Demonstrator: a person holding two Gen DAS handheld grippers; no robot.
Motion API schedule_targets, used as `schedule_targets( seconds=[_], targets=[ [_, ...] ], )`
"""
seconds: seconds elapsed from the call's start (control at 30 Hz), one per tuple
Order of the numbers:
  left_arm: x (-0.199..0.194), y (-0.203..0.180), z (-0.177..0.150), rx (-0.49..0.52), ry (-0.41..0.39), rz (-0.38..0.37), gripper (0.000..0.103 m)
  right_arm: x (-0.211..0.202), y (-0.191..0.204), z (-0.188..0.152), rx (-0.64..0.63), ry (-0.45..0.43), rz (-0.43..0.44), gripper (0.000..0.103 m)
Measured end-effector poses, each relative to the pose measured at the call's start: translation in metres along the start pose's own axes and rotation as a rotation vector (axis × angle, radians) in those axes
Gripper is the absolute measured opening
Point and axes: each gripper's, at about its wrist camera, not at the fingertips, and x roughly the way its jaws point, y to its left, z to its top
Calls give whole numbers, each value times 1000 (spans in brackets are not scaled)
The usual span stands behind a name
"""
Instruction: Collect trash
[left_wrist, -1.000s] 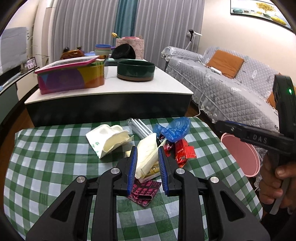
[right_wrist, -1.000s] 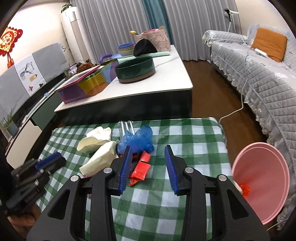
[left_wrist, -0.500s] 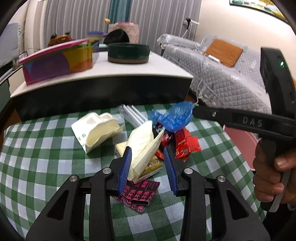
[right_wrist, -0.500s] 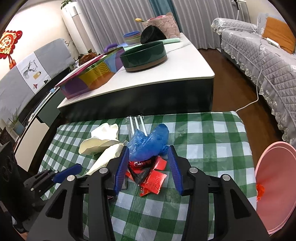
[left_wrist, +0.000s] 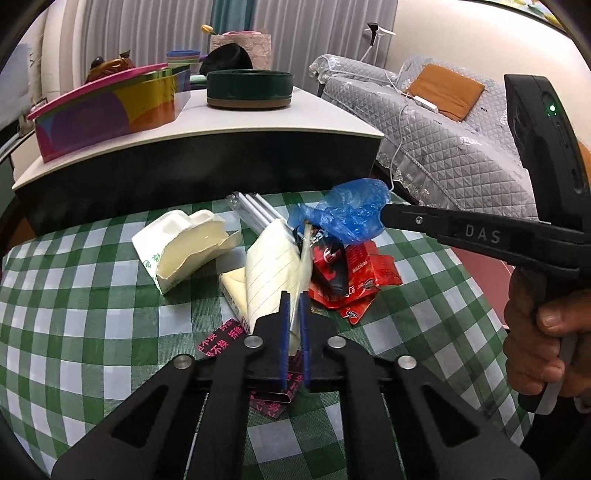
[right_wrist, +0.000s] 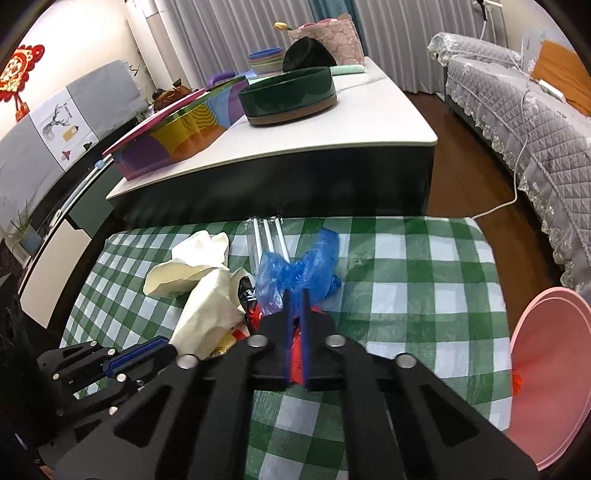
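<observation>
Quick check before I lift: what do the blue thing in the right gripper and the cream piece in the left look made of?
Blue bag: thin plastic film, likely; translucent, glossy, finely crinkled where the right gripper pinches it. Cream piece in the left gripper: looks like thin matte paper or a paper wrapper, faintly lined, folding in soft creases; a coating can't be ruled out.

Green checked tablecloth (left_wrist: 92, 306), torn paper cup (left_wrist: 181, 251), red wrappers (left_wrist: 354, 277), straws (right_wrist: 266, 236)
</observation>
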Motion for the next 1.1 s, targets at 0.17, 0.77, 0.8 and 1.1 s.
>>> schedule_targets(
  seconds=[0.17,0.77,0.8,1.1],
  targets=[
    [-12,-3,7,-7,-35,9,1,-13,-1,2,-9,-37,-8,0],
    [-41,-27,12,26,-117,16,1,-72,-15,-2,-42,-142,-44,0],
    [-42,-29,12,26,-120,15,1,-75,-16,-3,-44,-147,-48,0],
    [-53,-47,12,22,-147,4,1,-106,-27,-12,-56,-187,-75,0]
  ],
)
